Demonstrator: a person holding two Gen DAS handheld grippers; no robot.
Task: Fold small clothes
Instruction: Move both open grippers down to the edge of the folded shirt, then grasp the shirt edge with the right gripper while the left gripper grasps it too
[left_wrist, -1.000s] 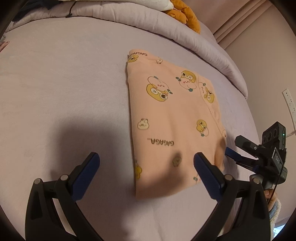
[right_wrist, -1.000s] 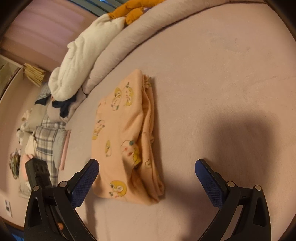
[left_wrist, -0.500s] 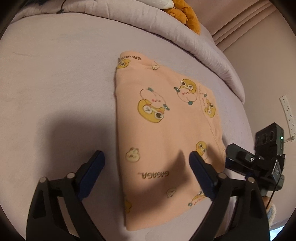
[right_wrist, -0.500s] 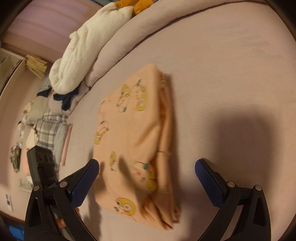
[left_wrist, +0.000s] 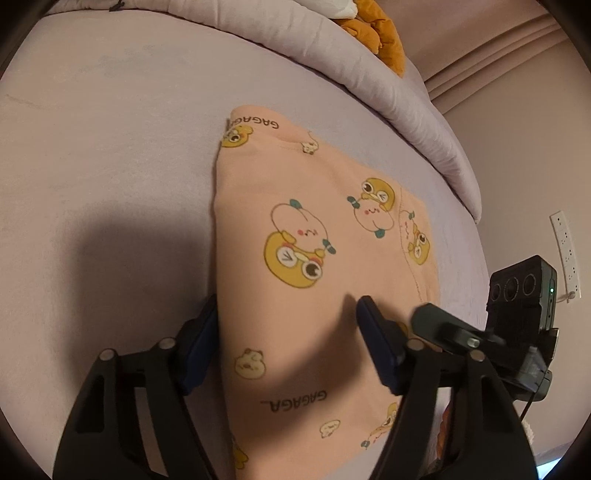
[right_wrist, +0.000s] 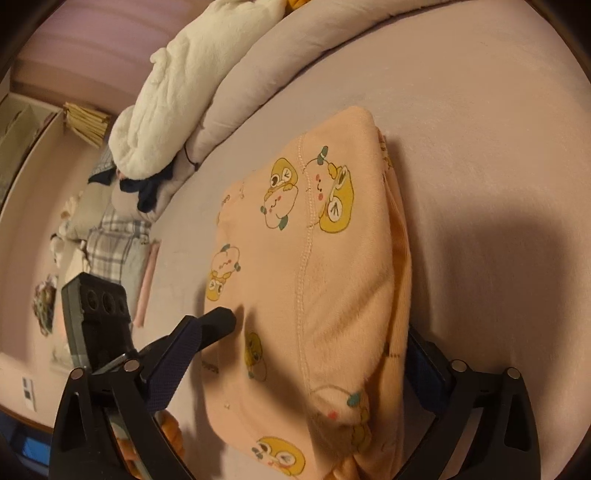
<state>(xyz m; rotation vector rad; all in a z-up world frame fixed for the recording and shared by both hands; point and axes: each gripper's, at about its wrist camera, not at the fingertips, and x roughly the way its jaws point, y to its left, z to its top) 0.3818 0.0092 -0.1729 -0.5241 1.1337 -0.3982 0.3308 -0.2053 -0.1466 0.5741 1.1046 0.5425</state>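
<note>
Peach garment (left_wrist: 325, 280), already folded into a thick pad, lies mid-bed (left_wrist: 110, 155), well clear of the rolled duvet (left_wrist: 388, 96) at the far edge

Left gripper (left_wrist: 286, 332) and right gripper (right_wrist: 321, 332): fingers spread, straddling opposite folded edges, not pinching

Likely light, soft, floppy fleece; layers may slide, so best pinch every layer at an edge

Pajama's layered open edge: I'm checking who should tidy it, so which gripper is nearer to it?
Right. The right gripper straddles the pajama on the side of its layered edge; the left gripper straddles the opposite, smooth folded edge.
</note>
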